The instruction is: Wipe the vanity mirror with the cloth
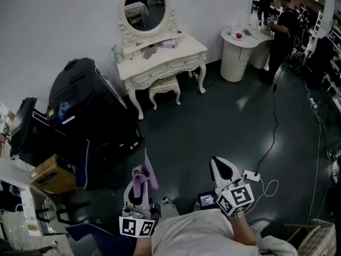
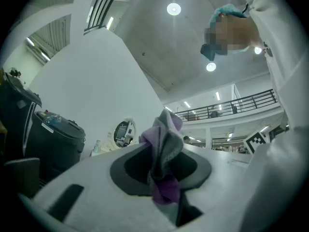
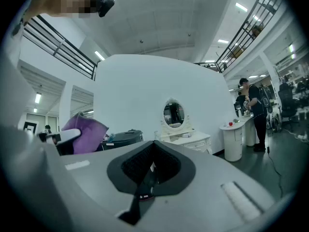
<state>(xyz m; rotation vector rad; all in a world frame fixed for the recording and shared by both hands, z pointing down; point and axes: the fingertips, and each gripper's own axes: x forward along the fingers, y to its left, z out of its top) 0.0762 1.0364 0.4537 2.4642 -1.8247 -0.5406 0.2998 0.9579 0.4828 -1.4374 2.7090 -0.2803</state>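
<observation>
The oval vanity mirror (image 1: 144,8) stands on a white dressing table (image 1: 184,53) against the far wall, well away from me. It shows small in the left gripper view as the mirror (image 2: 121,131) and in the right gripper view as the mirror (image 3: 173,114). My left gripper (image 1: 141,182) is shut on a purple cloth (image 1: 145,176), which bunches up between its jaws as the cloth (image 2: 165,153). My right gripper (image 1: 222,168) is shut with nothing in it; it is held low beside the left one.
A black suitcase (image 1: 85,111) and a cardboard box (image 1: 50,176) stand at the left. A stool (image 1: 164,87) sits under the dressing table. A round white stand (image 1: 236,52) and a person (image 1: 281,33) are at the back right. A cable (image 1: 273,137) runs across the dark floor.
</observation>
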